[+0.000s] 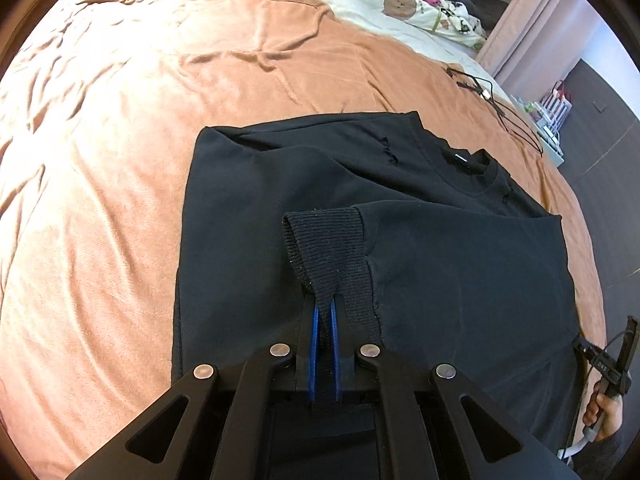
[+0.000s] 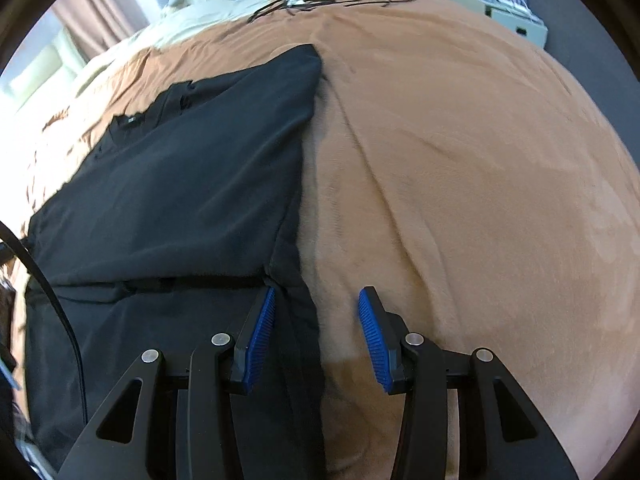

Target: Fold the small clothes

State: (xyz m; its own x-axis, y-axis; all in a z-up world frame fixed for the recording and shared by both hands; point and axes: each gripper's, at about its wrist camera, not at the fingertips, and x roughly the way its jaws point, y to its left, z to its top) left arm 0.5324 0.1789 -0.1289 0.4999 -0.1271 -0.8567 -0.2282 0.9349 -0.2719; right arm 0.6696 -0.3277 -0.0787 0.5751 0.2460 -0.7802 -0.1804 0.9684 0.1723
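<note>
Black cotton lies spread on the bed (image 1: pixel 120 160), over a peach-brown blanket: a dark sweatshirt (image 1: pixel 248 208) with its collar toward the far pillows and one sleeve already laid across its front. The left gripper (image 1: pixel 326 312) has its blue pads pinched tight on the ribbed cuff (image 1: pixel 324 240) of that sleeve, holding it raised a little off the body of the garment. The right gripper (image 2: pixel 316 300) hangs partly open with nothing between its pads, poised over the sweatshirt's right-hand edge where the fabric meets the blanket; its left pad sits above the cloth, its right above bare blanket.

This looks like the sleeve-folding stage, with the body still full length. Next, I'd judge, the cuff wants carrying down or across so the sleeve lies flat and straight inside the outline, then letting go without dragging the layer beneath. The right gripper seems placed to pin or take the side hem. A black cable (image 1: pixel 496 100) lies farther up the bed, well apart.
</note>
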